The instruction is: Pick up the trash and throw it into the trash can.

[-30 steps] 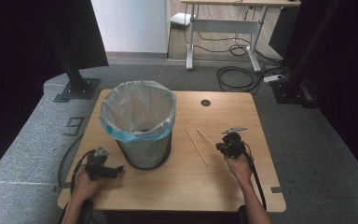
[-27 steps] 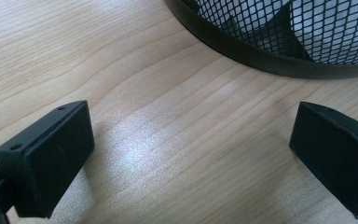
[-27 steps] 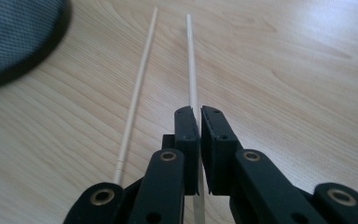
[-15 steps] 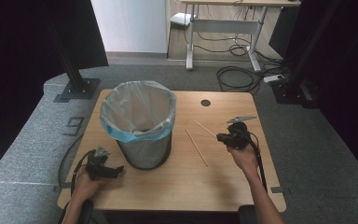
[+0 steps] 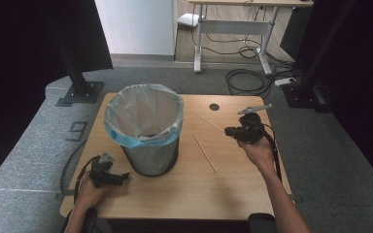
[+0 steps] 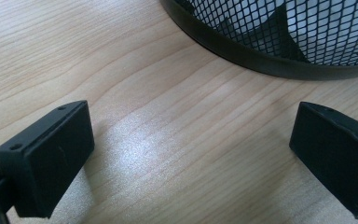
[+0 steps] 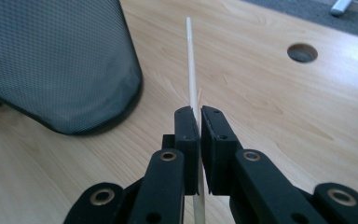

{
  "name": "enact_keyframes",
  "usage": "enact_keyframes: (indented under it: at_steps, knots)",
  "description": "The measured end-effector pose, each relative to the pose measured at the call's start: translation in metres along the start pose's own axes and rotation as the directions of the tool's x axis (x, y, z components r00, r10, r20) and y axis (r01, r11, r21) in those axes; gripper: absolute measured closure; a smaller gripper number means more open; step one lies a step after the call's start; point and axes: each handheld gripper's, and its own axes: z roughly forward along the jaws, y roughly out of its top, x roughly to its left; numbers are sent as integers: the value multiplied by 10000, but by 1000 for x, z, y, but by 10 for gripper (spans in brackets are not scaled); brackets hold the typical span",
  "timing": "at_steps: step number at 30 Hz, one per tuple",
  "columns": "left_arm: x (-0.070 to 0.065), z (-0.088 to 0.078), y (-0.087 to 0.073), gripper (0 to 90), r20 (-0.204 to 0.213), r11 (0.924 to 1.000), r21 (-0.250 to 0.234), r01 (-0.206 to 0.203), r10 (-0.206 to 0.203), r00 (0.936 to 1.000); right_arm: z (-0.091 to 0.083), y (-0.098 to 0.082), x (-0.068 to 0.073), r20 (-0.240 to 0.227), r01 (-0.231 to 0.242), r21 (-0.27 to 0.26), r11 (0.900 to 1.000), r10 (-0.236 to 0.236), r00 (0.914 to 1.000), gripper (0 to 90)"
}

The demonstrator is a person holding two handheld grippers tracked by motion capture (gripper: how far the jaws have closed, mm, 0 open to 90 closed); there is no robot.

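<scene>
On my left, the left gripper (image 5: 108,175) sits on the table (image 5: 233,194) just beside the base of the mesh bin (image 5: 145,131), where it also sat a second ago; its jaws stand wide apart with nothing but bare wood between them, and the bin's black rim (image 6: 261,56) curves just ahead of them. Moving right past the bin, one wooden stick (image 5: 205,153) lies flat on the table, untouched and apart from either tool. Further right, the right gripper (image 5: 230,131) has come up off the surface since a second ago (the hand was lower and nearer me then), and its jaws are pinched tight on a second wooden stick (image 7: 192,74), which runs out straight ahead beyond the pads (image 7: 186,126) towards the bin. I take that to mean the pickup is done and the carry to the lined bin has begun; the held stick is not yet over the bin's mouth.
</scene>
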Motion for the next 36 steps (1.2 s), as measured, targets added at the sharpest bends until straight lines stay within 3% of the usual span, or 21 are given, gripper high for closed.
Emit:
enact_keyframes:
  at_steps: [10,18,25,30,36]
  knots:
    - [0,0,0,0,26,10000,20,-21,21,10000,-29,38,16,-395,448,-288,9986,-459,9982,847]
    - [0,0,0,0,51,10000,20,-28,27,10000,-48,63,24,-608,549,-460,9974,-577,9965,847]
    - [0,0,0,0,37,10000,2,-24,24,10000,-66,95,40,-939,892,-712,9935,-957,9910,847]
    - [0,0,0,0,37,10000,2,-22,22,10000,-66,110,53,-1067,1202,-612,9909,-1262,9862,847]
    - [0,0,0,0,36,10000,2,-25,25,10000,-51,125,70,-1517,1568,-293,9872,-1594,9755,847]
